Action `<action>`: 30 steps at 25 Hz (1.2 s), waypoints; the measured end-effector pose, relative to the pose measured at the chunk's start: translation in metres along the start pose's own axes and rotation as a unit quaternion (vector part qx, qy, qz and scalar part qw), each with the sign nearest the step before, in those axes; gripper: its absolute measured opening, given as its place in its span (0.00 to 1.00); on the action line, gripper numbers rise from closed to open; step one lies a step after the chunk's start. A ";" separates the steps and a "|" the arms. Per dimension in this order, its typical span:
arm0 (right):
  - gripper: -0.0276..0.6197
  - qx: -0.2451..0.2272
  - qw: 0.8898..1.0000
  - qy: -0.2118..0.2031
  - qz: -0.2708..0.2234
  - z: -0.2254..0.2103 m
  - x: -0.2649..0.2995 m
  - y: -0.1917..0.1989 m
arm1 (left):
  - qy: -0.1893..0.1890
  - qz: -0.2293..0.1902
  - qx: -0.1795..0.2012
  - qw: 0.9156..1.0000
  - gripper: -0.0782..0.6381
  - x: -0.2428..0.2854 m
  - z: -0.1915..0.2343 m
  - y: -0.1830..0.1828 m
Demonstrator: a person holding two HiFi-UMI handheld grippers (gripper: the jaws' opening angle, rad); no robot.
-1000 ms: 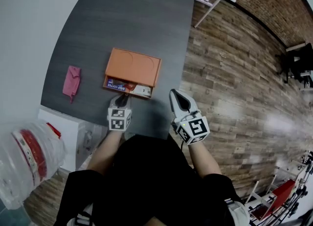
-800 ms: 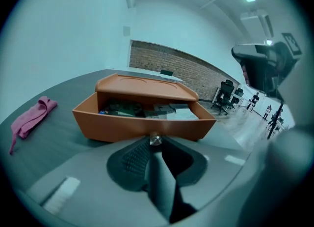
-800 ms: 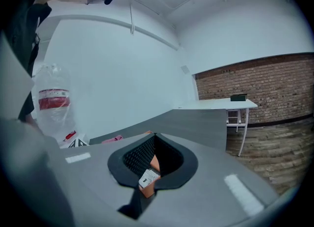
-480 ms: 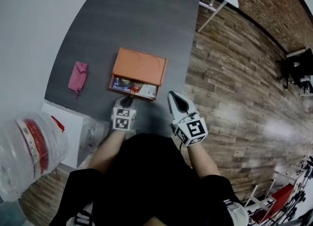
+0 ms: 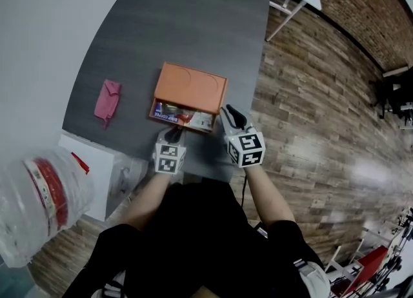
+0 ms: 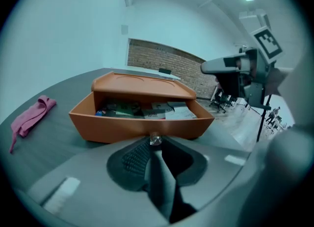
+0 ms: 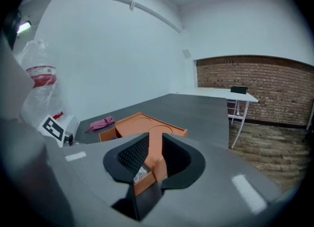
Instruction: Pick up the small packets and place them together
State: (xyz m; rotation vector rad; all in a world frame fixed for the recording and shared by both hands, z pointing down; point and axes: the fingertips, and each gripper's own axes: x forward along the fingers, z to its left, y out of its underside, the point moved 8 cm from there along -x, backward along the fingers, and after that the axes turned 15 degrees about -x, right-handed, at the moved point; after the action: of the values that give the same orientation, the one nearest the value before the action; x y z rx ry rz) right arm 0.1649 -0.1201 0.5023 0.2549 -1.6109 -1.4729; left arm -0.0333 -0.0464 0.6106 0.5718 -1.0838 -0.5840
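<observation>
A dark grey bench (image 5: 193, 32) carries an orange plastic box (image 5: 191, 87) whose open front drawer (image 6: 98, 127) holds the small printed packets (image 6: 147, 109). The right tool (image 5: 231, 115), its jaws slightly parted after just opening and gripping nothing, sits at the drawer's right corner. The left tool (image 5: 173, 135) pinches the drawer's small clear knob (image 6: 155, 140).

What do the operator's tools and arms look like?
Left tool and right tool: pale grey bodies, black ribbed pads, each bearing a cube with black-and-white square markers. A thin dark cable seems to trail from the right one. Black short-sleeved top. The right tool's jaws have just been opening; the orange box shows through the gap, ungripped.
</observation>
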 end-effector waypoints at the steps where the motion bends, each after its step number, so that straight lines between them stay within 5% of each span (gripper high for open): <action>1: 0.20 -0.001 1.000 -0.003 0.011 -0.003 0.010 0.002 | 0.000 0.001 0.001 1.000 0.21 0.000 -0.001 0.000; 6: 0.30 0.006 0.998 0.023 0.064 -0.021 0.052 0.012 | -0.002 0.002 0.002 1.000 0.21 -0.001 -0.003 0.001; 12: 0.35 0.141 0.983 0.072 0.092 -0.037 0.078 0.025 | -0.009 0.005 -0.001 1.000 0.21 -0.002 -0.004 0.002; 16: 0.26 0.129 0.985 0.079 0.088 -0.028 0.083 0.023 | -0.011 0.008 -0.004 1.000 0.21 -0.002 -0.003 0.003; 30: 0.27 0.160 0.980 0.073 0.092 -0.034 0.086 0.022 | -0.040 0.002 -0.014 0.999 0.21 -0.003 -0.010 0.011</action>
State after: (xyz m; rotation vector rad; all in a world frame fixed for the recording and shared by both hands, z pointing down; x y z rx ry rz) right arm 0.1497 -0.1954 0.5575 0.3754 -1.6984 -1.0282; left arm -0.0238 -0.0353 0.6122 0.5260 -1.1500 -0.6218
